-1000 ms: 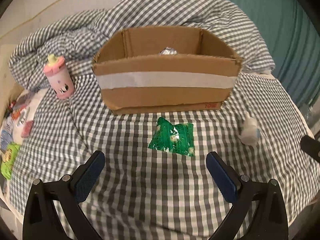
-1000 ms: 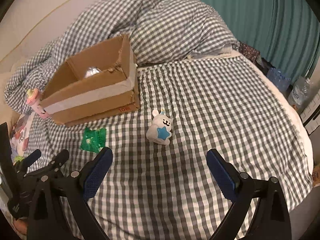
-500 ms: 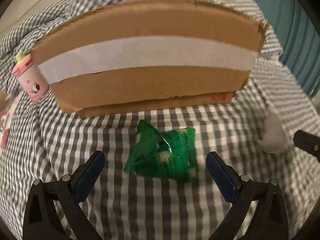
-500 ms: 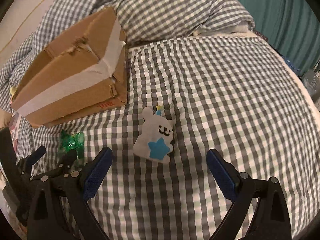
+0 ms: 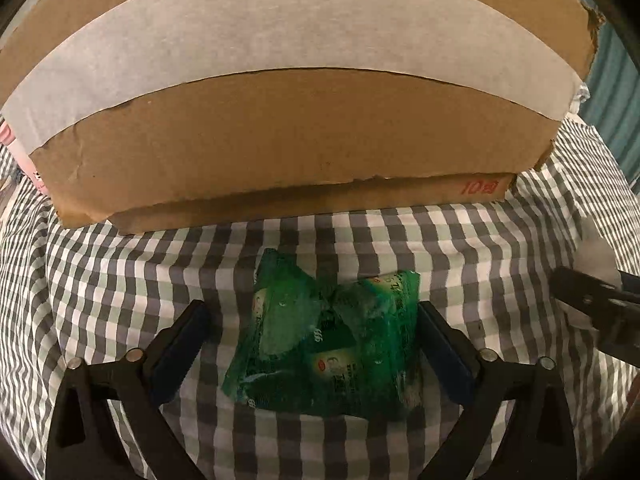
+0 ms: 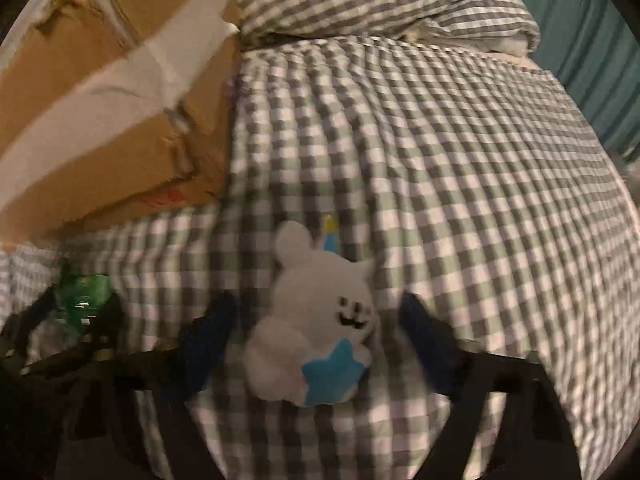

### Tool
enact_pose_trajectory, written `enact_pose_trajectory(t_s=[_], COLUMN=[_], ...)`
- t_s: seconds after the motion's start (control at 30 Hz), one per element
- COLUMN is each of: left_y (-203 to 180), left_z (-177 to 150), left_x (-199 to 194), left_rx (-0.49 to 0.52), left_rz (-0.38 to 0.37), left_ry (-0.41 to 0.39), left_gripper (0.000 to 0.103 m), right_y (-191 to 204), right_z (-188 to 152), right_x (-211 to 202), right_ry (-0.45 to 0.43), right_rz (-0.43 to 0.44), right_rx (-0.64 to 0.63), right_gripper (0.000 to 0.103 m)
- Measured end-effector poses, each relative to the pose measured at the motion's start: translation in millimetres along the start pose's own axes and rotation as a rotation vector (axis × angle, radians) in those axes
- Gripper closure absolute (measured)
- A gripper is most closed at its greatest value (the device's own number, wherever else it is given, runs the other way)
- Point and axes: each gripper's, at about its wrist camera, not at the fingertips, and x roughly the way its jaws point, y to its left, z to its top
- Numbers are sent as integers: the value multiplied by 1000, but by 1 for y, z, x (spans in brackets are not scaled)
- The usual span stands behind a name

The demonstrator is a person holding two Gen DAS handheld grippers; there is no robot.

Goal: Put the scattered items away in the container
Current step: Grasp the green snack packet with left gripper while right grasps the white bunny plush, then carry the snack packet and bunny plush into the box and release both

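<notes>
Both grippers are closing around items lying on the checked bedcover, ready to lift. The left gripper [image 5: 308, 344] is straddling a green packet [image 5: 328, 340]; the right gripper [image 6: 316, 332] is straddling a white bunny [image 6: 316, 328]. Neither is gripped yet. The box [image 5: 280, 120] is standing just behind.

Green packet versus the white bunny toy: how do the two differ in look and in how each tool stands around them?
The green packet is a flat, crinkled, glossy wrapper; the white bunny toy is a rounded matte figure with a blue star. The packet lies between the left tool, whose right pad looks at its edge; the bunny sits between the right tool with gaps on both sides. Both tools are closing. Both items rest on the checked bedcover beside the cardboard box.
</notes>
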Motion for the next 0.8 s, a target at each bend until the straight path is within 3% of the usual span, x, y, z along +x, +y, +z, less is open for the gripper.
enact_pose_trajectory(t_s=[0.03, 0.07, 0.1, 0.23, 0.53, 0.8], left_y=[-2, -3, -6, -10, 0, -2], left_z=[0, 0, -1, -1, -18, -17], left_x=[-2, -5, -8, -17, -74, -141], left_rx=[14, 25, 35, 45, 37, 46], left_rz=[-12, -24, -29, -17, -3, -3], left_ry=[-1, -4, -6, 14, -13, -119], left_gripper=[17, 24, 40, 58, 59, 59], right_y=[0, -1, -2, -7, -5, 13], right_z=[-1, -2, -3, -11, -36, -59], right_x=[-1, -4, -7, -28, -91, -155], right_ry=[0, -3, -4, -17, -68, -160], right_rz=[-20, -36, -32, -25, 36, 65], right_rx=[-4, -10, -7, 6, 8, -26], right_gripper=[49, 50, 50, 50, 50, 50])
